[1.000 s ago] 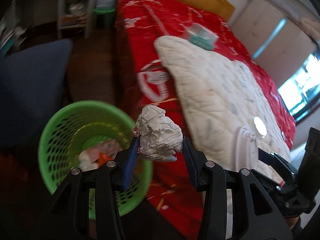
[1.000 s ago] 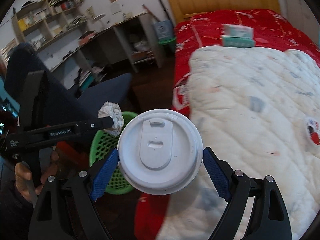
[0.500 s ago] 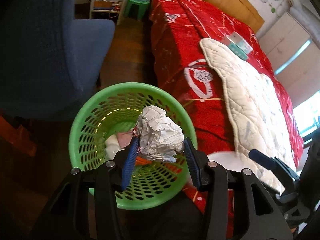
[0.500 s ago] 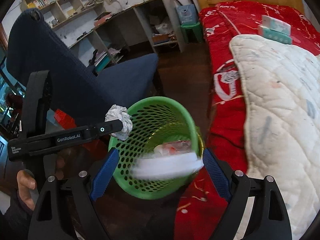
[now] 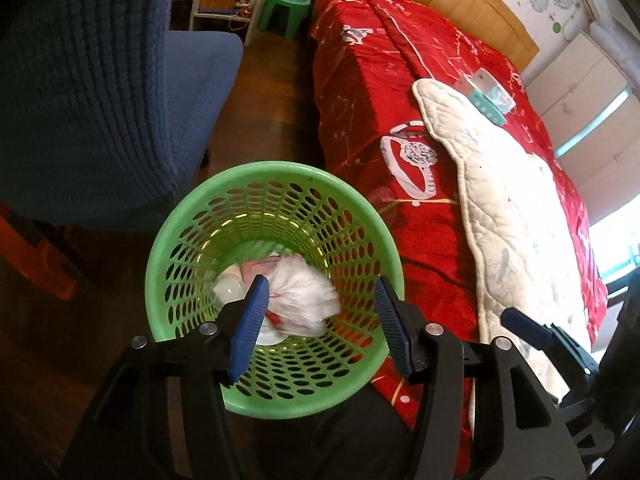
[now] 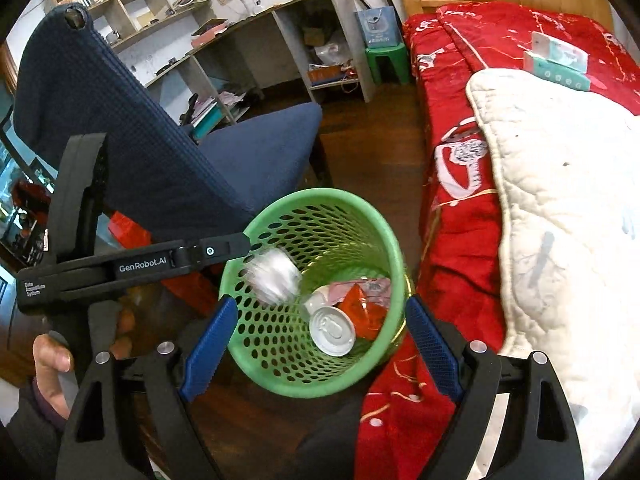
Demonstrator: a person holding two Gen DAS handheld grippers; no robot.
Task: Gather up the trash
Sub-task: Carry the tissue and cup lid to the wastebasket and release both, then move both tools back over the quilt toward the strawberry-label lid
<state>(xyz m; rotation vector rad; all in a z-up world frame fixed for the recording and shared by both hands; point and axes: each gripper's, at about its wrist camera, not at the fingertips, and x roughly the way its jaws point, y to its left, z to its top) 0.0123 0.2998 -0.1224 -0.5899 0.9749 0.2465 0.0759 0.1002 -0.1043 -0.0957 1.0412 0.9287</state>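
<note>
A green perforated waste basket (image 5: 360,216) stands on the floor beside the bed; it also shows in the right wrist view (image 6: 352,376). My left gripper (image 5: 320,320) is open above its mouth. The crumpled white paper ball (image 5: 308,300) is blurred, falling free inside the basket; in the right wrist view the ball (image 6: 274,276) is just below the left gripper's tip. My right gripper (image 6: 316,352) is open and empty over the basket. A white cup lid (image 6: 333,330) lies at the bottom with red wrappers (image 6: 360,312).
A blue chair (image 6: 168,160) stands just left of the basket. The bed with red cover (image 6: 460,184) and white quilt (image 6: 568,208) is on the right, a tissue pack (image 6: 558,60) on it. Shelves, desk and a green stool (image 6: 386,60) stand behind.
My left gripper opened and the paper ball dropped into the basket. The white lid left my right gripper and now lies at the basket's bottom. Both grippers moved over the basket.
</note>
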